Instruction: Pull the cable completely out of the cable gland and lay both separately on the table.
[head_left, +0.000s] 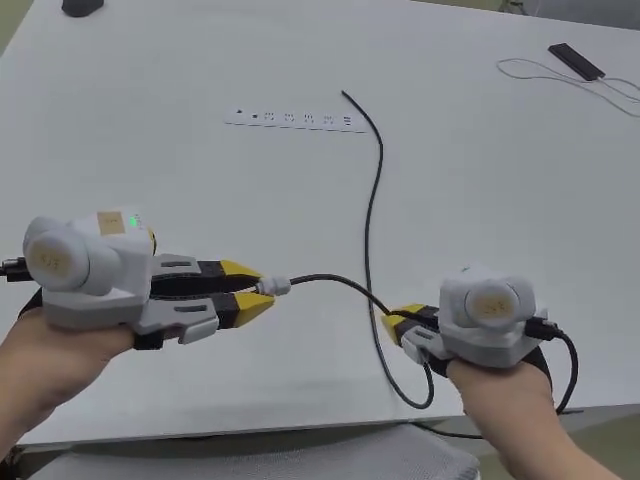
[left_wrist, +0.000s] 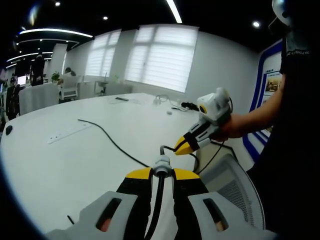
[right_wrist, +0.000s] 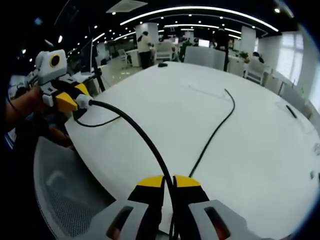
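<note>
**A:** What does the left gripper (head_left: 262, 292) have, at lower left of the head view?

**B:** Its yellow-tipped jaws are closed on the cable gland (head_left: 277, 287), a small pale fitting that sticks out just past the tips. In the left gripper view the gland sits at lower centre, pinched between the two tips. The black cable (head_left: 370, 215) runs through it and back down between the jaws.

**A:** And the right gripper (head_left: 395, 326)?

**B:** It is at lower right of the head view, with its jaws brought together on the cable itself. In the right gripper view the cable rises from between the yellow tips at bottom centre. From there it arcs to the upper left, where it enters the gland in the other gripper.

**A:** So the cable is not yet out of the gland?

**B:** Correct. A short raised span joins the two grippers, which are held apart above the near part of the white table (head_left: 150, 170).

**A:** Where is the rest of the cable?

**B:** Below the right gripper it curls in a loop near the table's front edge. A long run lies on the table, from lower centre up to upper centre. Its free end is just beside the right end of a white power strip (head_left: 295, 120).
</note>
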